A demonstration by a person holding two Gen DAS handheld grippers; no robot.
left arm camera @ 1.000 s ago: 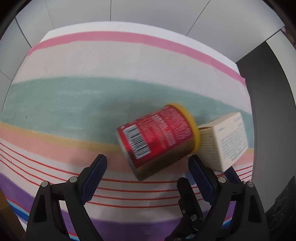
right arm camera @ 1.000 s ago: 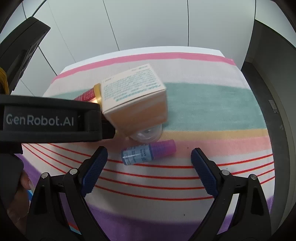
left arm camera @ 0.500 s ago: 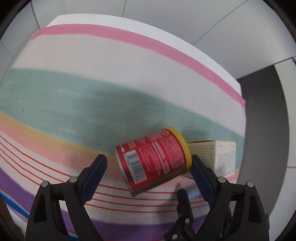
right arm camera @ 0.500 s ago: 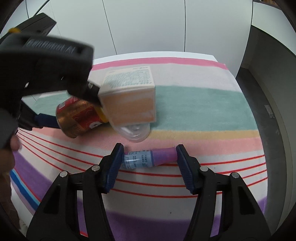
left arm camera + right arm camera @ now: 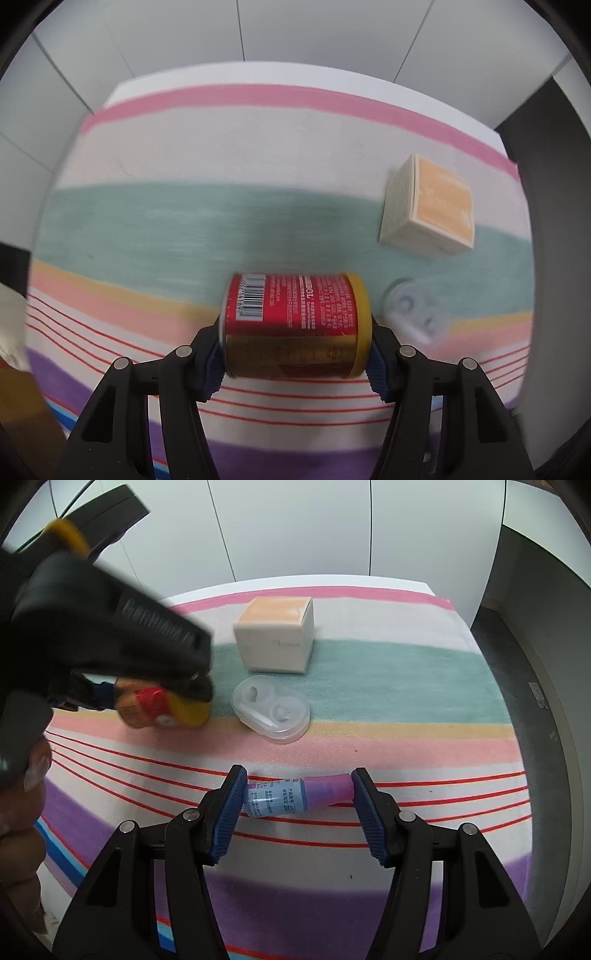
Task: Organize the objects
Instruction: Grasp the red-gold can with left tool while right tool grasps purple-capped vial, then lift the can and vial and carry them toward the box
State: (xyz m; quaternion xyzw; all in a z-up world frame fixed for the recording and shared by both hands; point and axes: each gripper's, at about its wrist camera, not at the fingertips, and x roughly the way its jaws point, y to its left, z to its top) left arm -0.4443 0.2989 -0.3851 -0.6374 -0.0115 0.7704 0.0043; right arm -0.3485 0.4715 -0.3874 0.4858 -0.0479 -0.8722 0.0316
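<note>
My left gripper (image 5: 295,363) is shut on a red and gold can with a yellow lid (image 5: 295,325), held on its side end to end above the striped cloth; it also shows in the right wrist view (image 5: 162,707). My right gripper (image 5: 297,805) is closed around a small blue bottle with a purple cap (image 5: 295,795) lying on the cloth, with both pads at its ends. A cream box with an orange top (image 5: 275,638) stands on the green stripe, also in the left wrist view (image 5: 428,206). A clear plastic case (image 5: 271,709) lies in front of it.
The striped cloth (image 5: 406,686) covers the table, with white wall panels behind and a dark floor gap to the right. The left gripper's body (image 5: 92,620) fills the left of the right wrist view. A hand (image 5: 18,812) shows at the lower left.
The left gripper closed on the can and lifted it away from the box. The right gripper closed on the purple-capped bottle. The box now stands upright, apart from the can.
</note>
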